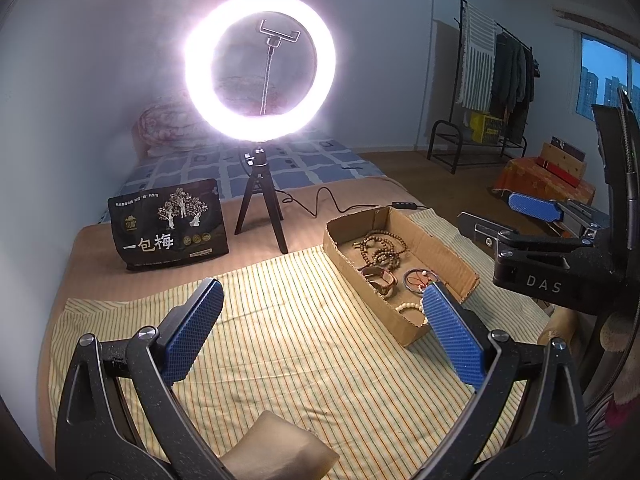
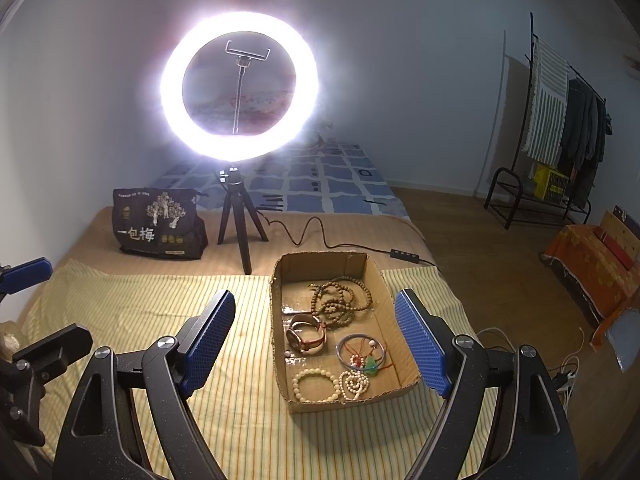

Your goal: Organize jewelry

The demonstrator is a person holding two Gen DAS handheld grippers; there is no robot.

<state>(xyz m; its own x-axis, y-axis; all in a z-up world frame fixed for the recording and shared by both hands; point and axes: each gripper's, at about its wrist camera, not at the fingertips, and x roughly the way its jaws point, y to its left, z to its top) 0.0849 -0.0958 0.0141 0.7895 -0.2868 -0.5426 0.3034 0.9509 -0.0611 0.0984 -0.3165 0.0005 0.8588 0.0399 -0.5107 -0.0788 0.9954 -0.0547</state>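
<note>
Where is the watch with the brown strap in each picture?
Left wrist view: the watch lies in the cardboard box, right of centre, just beyond the left gripper's right finger.
Right wrist view: the watch is near the middle, on the box's left side.
Shared landmark: the lit ring light behind the box.

- Pretty clearly a bedroom in someone's home: low bed with a blue-and-white checked sheet point(image 2: 328, 184) against the plain pale wall
- black metal clothes rack point(image 1: 496, 80) hung with dark jackets and a striped towel
- wooden floor point(image 2: 480, 232), window point(image 1: 608, 76) looking out on tower blocks
- glowing white ring light on a small black tripod point(image 2: 239, 84) set on the tan mattress point(image 2: 360, 232)
</note>
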